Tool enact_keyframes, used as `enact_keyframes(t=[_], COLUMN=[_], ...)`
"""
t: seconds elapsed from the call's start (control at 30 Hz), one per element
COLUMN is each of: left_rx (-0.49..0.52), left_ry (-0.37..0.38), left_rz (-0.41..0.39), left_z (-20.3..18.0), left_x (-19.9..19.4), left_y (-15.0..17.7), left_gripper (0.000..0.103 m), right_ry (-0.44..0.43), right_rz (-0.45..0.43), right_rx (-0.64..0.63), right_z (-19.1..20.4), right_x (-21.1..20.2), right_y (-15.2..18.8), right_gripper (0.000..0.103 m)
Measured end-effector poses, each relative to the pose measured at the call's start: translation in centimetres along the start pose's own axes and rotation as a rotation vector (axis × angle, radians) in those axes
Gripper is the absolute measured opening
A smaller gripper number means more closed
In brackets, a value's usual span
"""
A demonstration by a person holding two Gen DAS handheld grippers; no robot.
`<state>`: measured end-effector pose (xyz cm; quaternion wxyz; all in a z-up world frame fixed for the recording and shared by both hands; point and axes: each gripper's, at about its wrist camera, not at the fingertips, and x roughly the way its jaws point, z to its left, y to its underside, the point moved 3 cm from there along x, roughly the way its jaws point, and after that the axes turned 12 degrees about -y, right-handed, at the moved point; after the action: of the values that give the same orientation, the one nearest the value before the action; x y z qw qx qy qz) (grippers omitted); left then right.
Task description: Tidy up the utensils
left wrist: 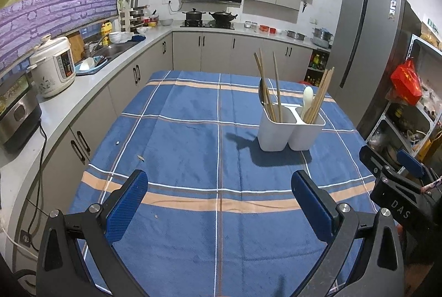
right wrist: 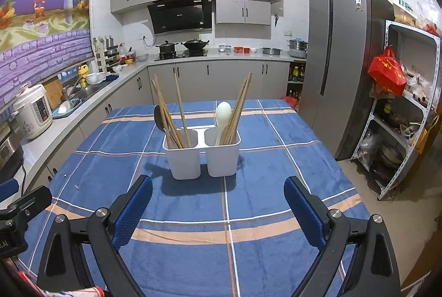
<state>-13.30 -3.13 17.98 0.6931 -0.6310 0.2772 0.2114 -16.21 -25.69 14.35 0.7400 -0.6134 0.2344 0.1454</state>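
A white two-compartment utensil holder stands on the blue plaid tablecloth. Its left compartment holds wooden chopsticks and a dark metal spoon. Its right compartment holds a white spoon and more chopsticks. My left gripper hovers open over the near cloth, left of and short of the holder. My right gripper is open too, centred just in front of the holder. Nothing sits between either pair of blue pads.
A grey counter runs along the left with a rice cooker, a sink and a stove with pots. A grey fridge and a metal shelf stand to the right. The other gripper shows at the edge.
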Motion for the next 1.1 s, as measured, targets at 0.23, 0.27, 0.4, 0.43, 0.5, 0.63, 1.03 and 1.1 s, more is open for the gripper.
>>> enact_keyframes(t=[0.23, 0.27, 0.4, 0.43, 0.5, 0.63, 1.03, 1.1], left_rx=[0.003, 0.004, 0.007, 0.009, 0.011, 0.007, 0.004, 0.003], left_ry=[0.009, 0.011, 0.019, 0.019, 0.017, 0.018, 0.007, 0.007], left_rz=[0.020, 0.021, 0.030, 0.033, 0.037, 0.045, 0.047, 0.047], left_z=[-0.2, -0.2, -0.3, -0.3, -0.3, -0.2, 0.2, 0.1], left_x=[0.5, 0.5, 0.7, 0.7, 0.8, 1.0, 1.5, 1.5], left_y=[0.2, 0.2, 0.3, 0.3, 0.3, 0.4, 0.4, 0.4], left_gripper=[0.103, 0.103, 0.103, 0.103, 0.103, 0.103, 0.103, 0.103], right_ry=[-0.010, -0.011, -0.011, -0.012, -0.010, -0.015, -0.033, -0.033], right_rz=[0.017, 0.017, 0.019, 0.020, 0.021, 0.024, 0.031, 0.030], right_rx=[0.015, 0.016, 0.020, 0.020, 0.017, 0.015, 0.007, 0.005], right_z=[-0.4, -0.4, -0.5, -0.5, -0.5, -0.2, 0.3, 0.5], right_x=[0.5, 0.5, 0.6, 0.7, 0.7, 0.9, 1.7, 1.7], right_y=[0.3, 0.3, 0.4, 0.4, 0.4, 0.5, 0.5, 0.4], right_gripper=[0.098, 0.098, 0.098, 0.098, 0.098, 0.098, 0.098, 0.098])
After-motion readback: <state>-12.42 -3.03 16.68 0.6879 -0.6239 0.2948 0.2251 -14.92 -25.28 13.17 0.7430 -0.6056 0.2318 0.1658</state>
